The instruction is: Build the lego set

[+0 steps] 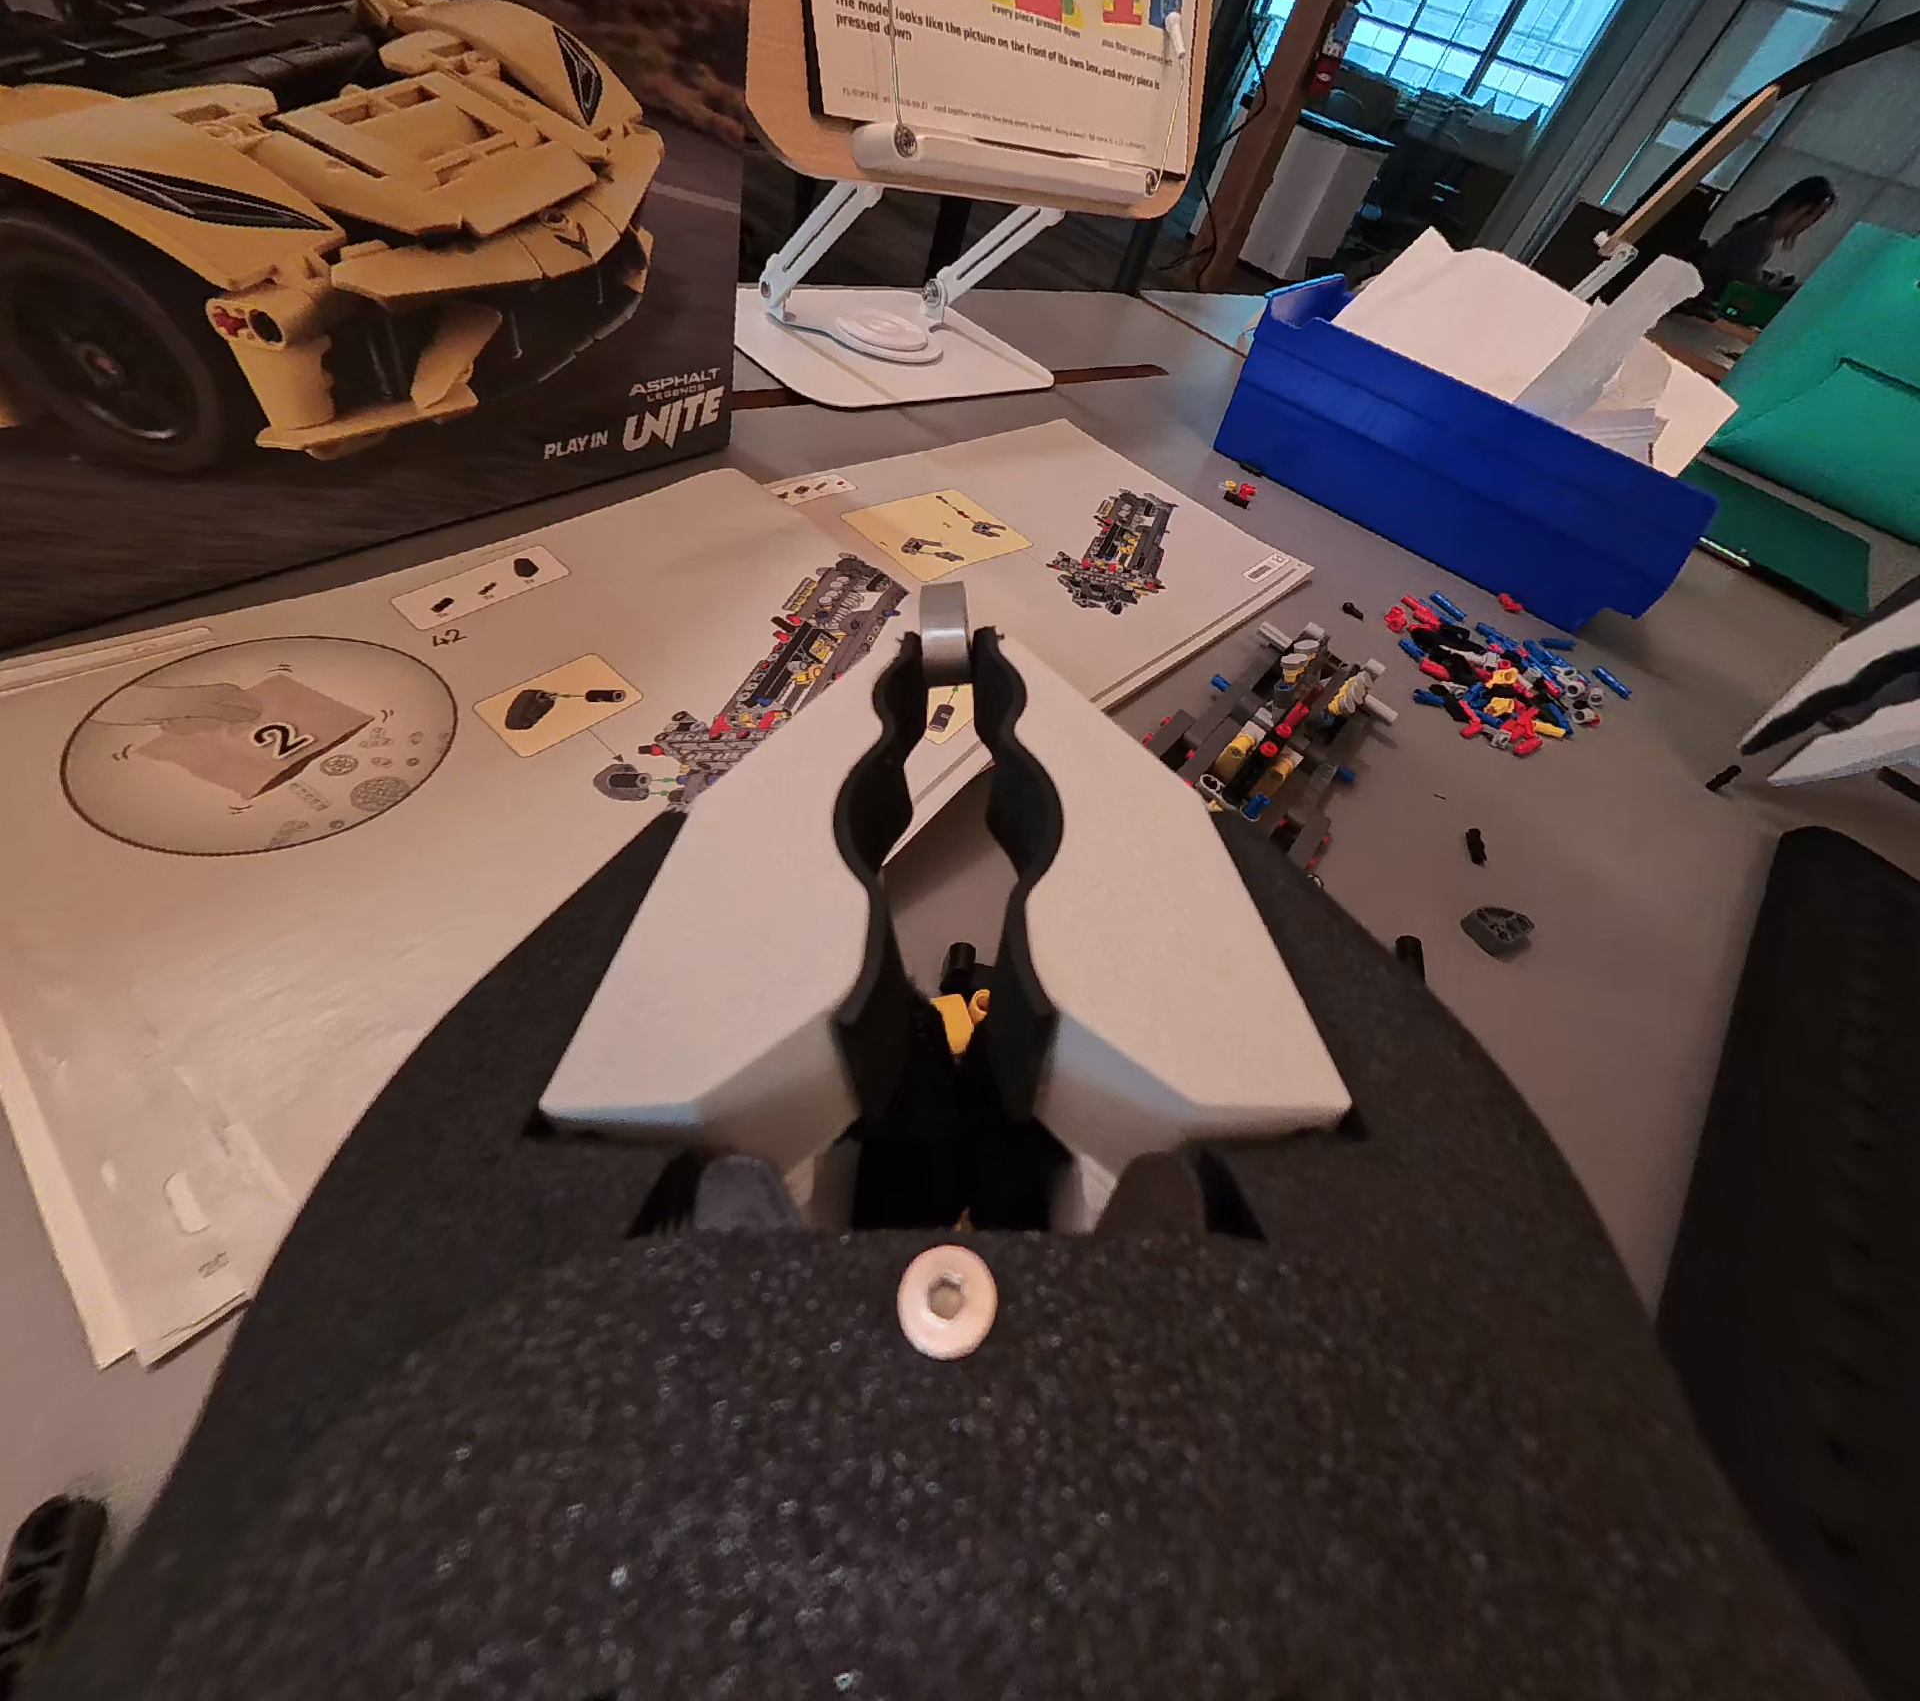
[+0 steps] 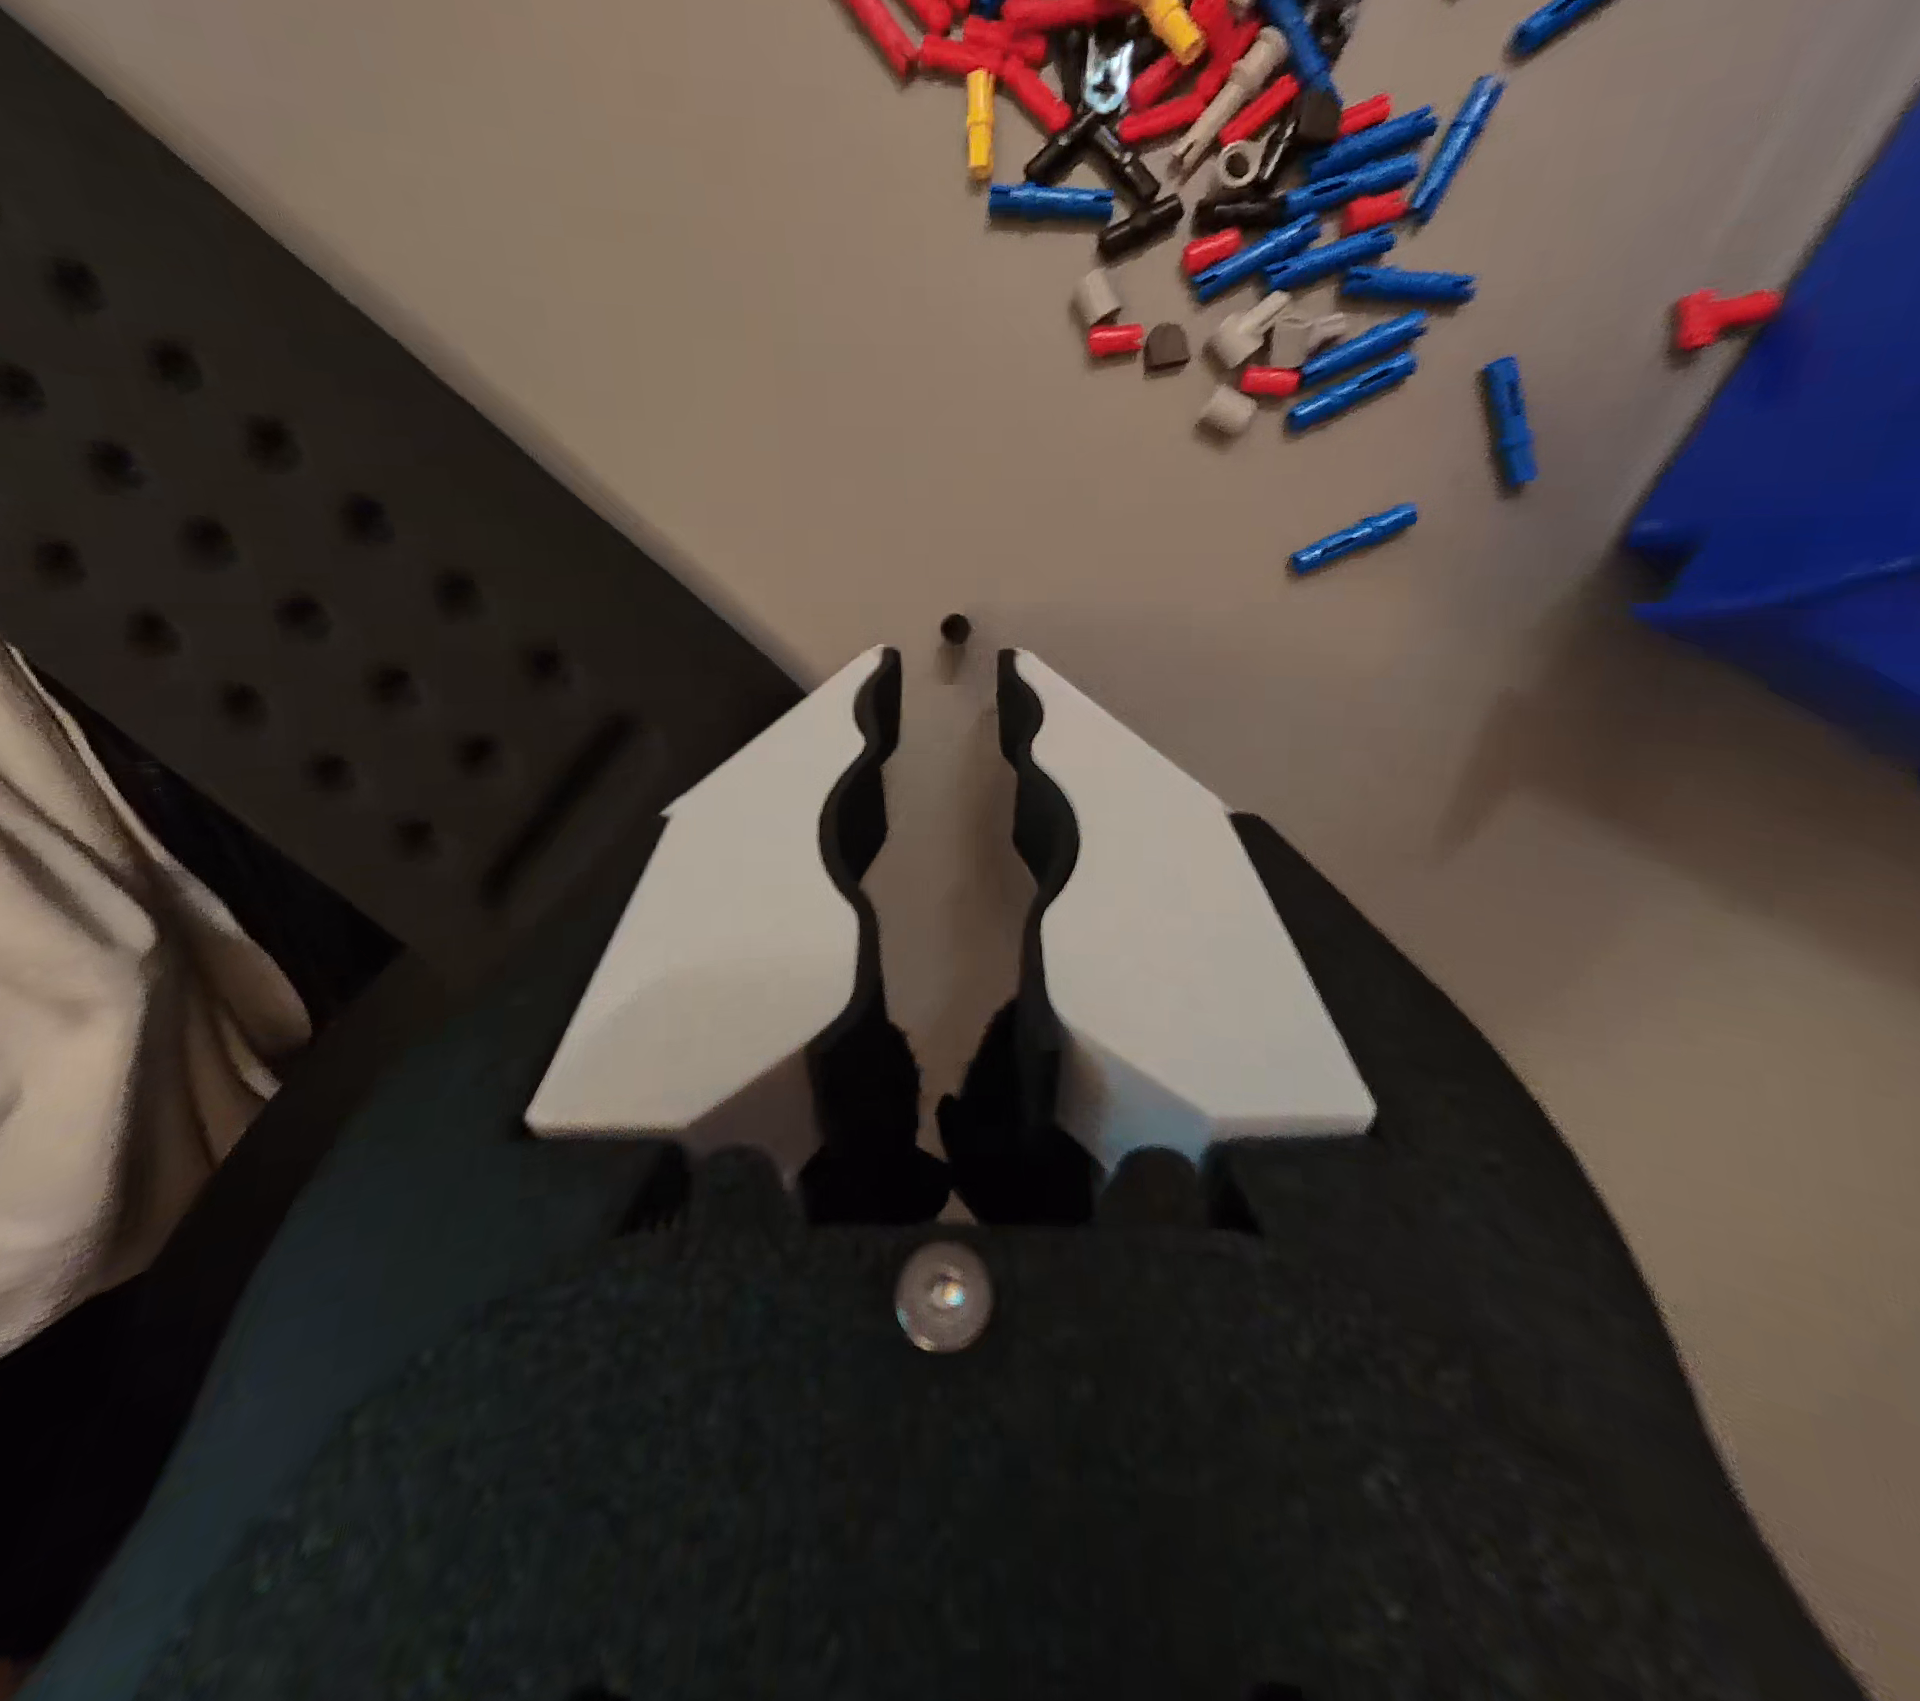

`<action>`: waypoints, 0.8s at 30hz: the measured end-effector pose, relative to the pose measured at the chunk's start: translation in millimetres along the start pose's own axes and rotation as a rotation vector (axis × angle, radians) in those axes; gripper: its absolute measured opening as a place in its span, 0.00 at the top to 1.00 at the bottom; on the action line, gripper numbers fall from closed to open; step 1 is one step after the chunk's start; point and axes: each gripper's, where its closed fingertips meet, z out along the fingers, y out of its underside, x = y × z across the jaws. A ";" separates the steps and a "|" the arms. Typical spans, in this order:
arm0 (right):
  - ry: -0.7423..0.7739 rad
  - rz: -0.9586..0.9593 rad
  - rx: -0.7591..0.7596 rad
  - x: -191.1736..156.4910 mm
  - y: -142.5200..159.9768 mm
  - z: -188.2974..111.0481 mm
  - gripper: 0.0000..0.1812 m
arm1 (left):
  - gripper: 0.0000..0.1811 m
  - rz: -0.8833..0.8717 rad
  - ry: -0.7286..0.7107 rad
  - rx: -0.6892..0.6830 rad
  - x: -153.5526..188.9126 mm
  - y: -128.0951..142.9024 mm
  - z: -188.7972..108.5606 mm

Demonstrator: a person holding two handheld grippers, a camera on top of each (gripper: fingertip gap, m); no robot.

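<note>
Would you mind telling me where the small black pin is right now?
In the right wrist view, the small black pin lies alone on the table, just ahead of the right gripper, below-left of the pile of loose pieces.

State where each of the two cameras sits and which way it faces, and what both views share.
Left wrist view: sits on the left gripper, facing forward and slightly down across the table at the instruction booklet, box and partial model; its own fingers pinch a grey piece.
Right wrist view: sits on the right gripper, facing steeply down at the table; open fingers frame a small black pin.
Shared: the loose parts pile and blue bin.
</note>
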 end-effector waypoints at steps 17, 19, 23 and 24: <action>-0.028 0.000 -0.092 2.3 1.6 17.1 0.94 | 0.96 0.001 -0.001 -0.008 -0.5 2.0 0.6; -0.031 0.002 -0.098 2.6 2.4 17.3 0.96 | 0.96 0.002 -0.001 -0.010 -0.5 2.4 0.8; -0.031 -0.014 -0.077 1.6 -2.1 15.0 0.98 | 0.96 0.004 -0.001 -0.012 -0.4 2.8 1.0; -0.031 -0.022 -0.065 0.3 -5.0 13.5 0.98 | 0.96 0.004 -0.001 -0.013 -0.3 2.9 1.1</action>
